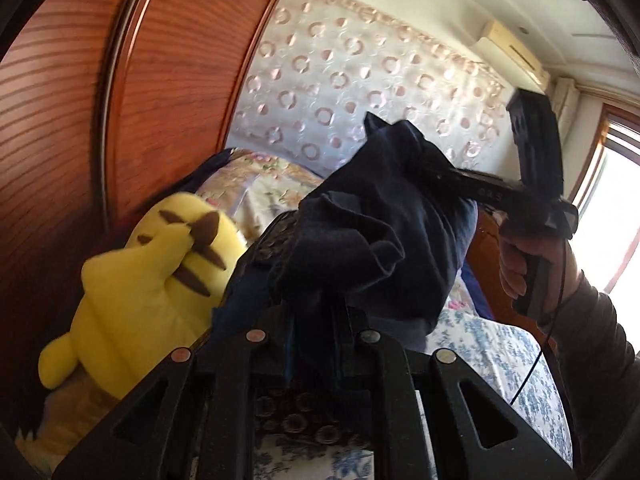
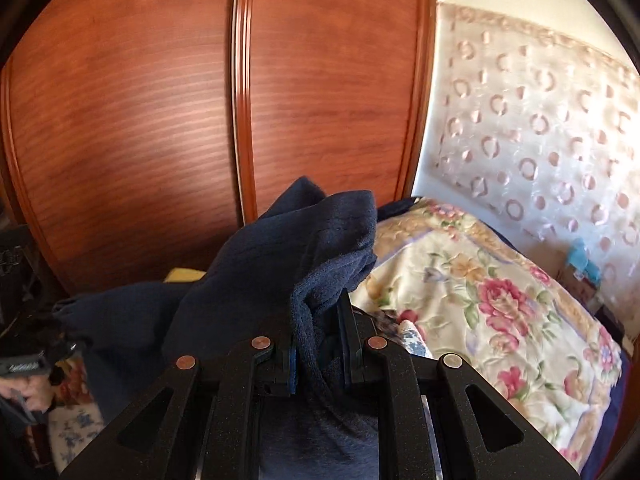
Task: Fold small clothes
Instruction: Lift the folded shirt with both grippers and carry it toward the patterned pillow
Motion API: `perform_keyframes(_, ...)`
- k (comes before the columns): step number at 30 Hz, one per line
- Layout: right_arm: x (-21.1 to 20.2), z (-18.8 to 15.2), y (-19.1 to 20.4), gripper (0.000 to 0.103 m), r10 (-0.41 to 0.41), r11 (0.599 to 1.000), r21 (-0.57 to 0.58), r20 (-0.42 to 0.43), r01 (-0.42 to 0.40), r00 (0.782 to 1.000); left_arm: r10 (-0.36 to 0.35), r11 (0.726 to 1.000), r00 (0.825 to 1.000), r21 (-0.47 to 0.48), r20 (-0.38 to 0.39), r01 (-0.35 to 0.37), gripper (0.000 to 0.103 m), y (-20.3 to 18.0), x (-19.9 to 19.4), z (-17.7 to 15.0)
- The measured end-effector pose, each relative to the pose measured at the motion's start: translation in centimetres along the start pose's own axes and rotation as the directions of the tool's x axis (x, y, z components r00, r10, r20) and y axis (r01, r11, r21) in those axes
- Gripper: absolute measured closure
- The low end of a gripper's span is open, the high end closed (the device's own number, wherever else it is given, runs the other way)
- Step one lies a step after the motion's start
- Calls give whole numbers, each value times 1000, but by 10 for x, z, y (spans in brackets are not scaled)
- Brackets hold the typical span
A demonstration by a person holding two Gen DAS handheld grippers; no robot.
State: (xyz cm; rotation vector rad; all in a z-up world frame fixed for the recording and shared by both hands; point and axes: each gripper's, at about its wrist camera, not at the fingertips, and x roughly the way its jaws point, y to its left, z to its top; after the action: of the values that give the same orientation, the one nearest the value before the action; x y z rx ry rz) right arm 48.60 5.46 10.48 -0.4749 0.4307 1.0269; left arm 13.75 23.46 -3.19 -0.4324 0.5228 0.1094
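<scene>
Navy garment (image 2: pixel 256 276) held up off bed (image 1: pixel 496 356), wardrobe (image 2: pixel 132 120) close behind; left tongs (image 1: pixel 316 320) and right tongs (image 2: pixel 318 340) both clenched on cloth. Writing unreadable.

Black tool (image 2: pixel 316 344), copper-coloured rivets (image 2: pixel 186 361), grey sleeve (image 1: pixel 592 344).

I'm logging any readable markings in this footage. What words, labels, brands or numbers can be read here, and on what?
No text can be read.
Pale marks on the right gripper body, seen from the left wrist: too blurred.
Pale marks on the left gripper body, seen from the right wrist: too blurred.
Navy garment, yellow plush toy: no lettering visible.
</scene>
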Motion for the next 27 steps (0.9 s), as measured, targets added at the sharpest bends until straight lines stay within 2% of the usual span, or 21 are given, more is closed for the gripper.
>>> perform_keyframes(2,17,8,-3,88,-6,1000,9,-14,6,1000,22,1000,1000,-7,-17,-22,88,9,7,-6)
perform_keyframes(5,35,18,-18,85,-30,996,81,-2,30,1000,37,999,999,-24,-38,-38,88,19,13,-15)
perform_keyframes(6,38,19,-13,74,-48,993,107,-1,48,999,40,999,998,-23,-41,-41,88,23,11,-16)
perform_keyframes(7,32,14,-7,70,-61,990,126,3,60,998,42,999,998,-18,-43,-43,88,24,12,-18)
perform_keyframes(8,30,12,-12,66,-61,988,140,8,59,998,45,999,998,-15,-44,-46,88,23,11,-19)
perform_keyframes(10,23,5,-3,66,-76,986,149,-2,75,997,46,999,998,-11,-44,-46,88,24,11,-20)
perform_keyframes(14,0,-16,9,44,-80,973,215,-31,85,996,44,999,998,-15,-40,-45,88,19,1,-22)
perform_keyframes(17,3,-20,5,43,-65,962,259,-76,83,995,47,999,998,-15,-40,-48,87,18,0,-22)
perform_keyframes(19,7,-20,-1,43,-22,951,306,-90,49,996,48,999,998,-24,-41,-49,87,19,-1,-22)
perform_keyframes(20,12,-20,-1,45,4,945,325,-93,27,996,50,998,998,-25,-41,-51,87,19,-1,-22)
perform_keyframes(21,12,-18,-3,64,32,941,338,-98,3,995,56,998,998,-25,-42,-57,87,19,-1,-23)
perform_keyframes(22,14,-16,-2,78,61,939,343,-97,-24,993,60,998,997,-23,-43,-61,87,18,-1,-23)
perform_keyframes(23,15,-13,0,86,61,943,331,-88,-28,994,66,998,997,-18,-44,-67,87,17,-1,-23)
perform_keyframes(25,9,-3,7,91,-16,960,279,-50,29,999,78,997,996,-13,-43,-79,87,17,-1,-24)
perform_keyframes(27,1,5,5,92,-75,946,318,10,68,997,68,997,996,-19,-51,-69,87,18,0,-25)
